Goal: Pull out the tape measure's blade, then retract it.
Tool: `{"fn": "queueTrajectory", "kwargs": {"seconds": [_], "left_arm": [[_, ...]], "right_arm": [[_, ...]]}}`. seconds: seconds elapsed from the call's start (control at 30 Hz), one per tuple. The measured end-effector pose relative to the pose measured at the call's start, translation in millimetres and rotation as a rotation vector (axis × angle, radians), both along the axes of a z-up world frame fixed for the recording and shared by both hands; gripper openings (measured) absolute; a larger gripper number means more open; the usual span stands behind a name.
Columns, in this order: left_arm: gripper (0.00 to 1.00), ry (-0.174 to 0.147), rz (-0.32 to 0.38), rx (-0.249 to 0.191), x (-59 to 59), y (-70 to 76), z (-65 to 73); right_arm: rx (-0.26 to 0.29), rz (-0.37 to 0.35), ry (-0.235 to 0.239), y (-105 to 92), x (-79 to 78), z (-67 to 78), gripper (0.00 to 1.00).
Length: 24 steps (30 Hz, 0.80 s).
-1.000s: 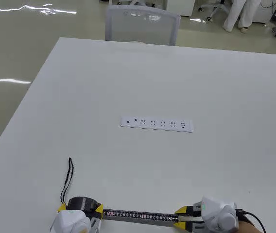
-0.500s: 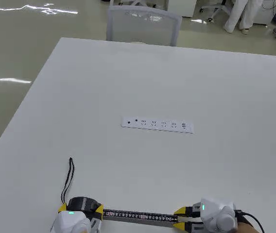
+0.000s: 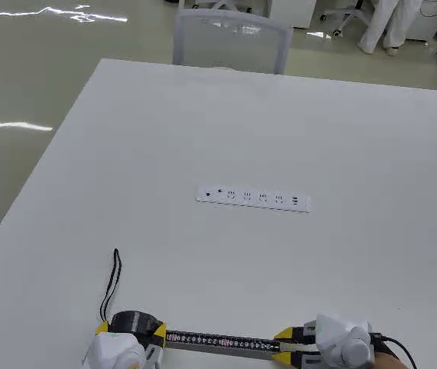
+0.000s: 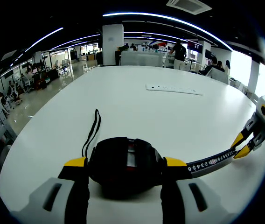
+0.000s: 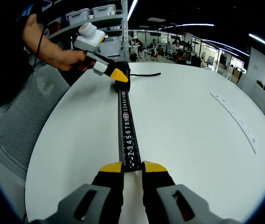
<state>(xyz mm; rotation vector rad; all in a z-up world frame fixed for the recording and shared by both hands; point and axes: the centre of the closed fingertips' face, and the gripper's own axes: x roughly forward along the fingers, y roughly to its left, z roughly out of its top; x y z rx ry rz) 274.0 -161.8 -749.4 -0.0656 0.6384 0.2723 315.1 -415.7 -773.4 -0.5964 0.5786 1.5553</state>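
The left gripper point(image 4: 125, 163) clamps the tape measure case point(image 3: 134, 323) at the near edge of the table point(image 3: 280, 123). The right gripper point(image 5: 132, 167) pinches the drawn-out blade point(image 5: 126, 126) by its tip (looks taut). If that pinch slips, the blade likely whips back.

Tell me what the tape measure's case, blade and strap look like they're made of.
The case looks like hard plastic, black with a soft sheen. The blade seems thin coated metal, dark with printed numerals, flat and straight. The strap is likely woven cord, matte black, lying limp.
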Motion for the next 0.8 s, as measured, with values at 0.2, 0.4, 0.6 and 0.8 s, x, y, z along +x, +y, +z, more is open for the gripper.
{"fn": "queueTrajectory", "kwargs": {"seconds": [0.2,0.4,0.6,0.8], "left_arm": [[0.59,-0.001,0.002,-0.002,0.5,0.4,0.3],[0.59,-0.004,0.002,-0.004,0.5,0.6,0.4],[0.59,-0.006,0.005,-0.008,0.8,0.4,1.0],[0.59,-0.007,0.003,-0.009,0.5,0.7,1.0]], "right_arm": [[0.007,0.006,0.003,5.8,-0.8,0.1,0.13],[0.010,0.009,0.004,10.2,-0.7,-0.6,0.13],[0.016,0.010,0.004,15.3,-1.0,0.6,0.13],[0.018,0.013,0.007,21.2,-2.3,0.6,0.13]]}}
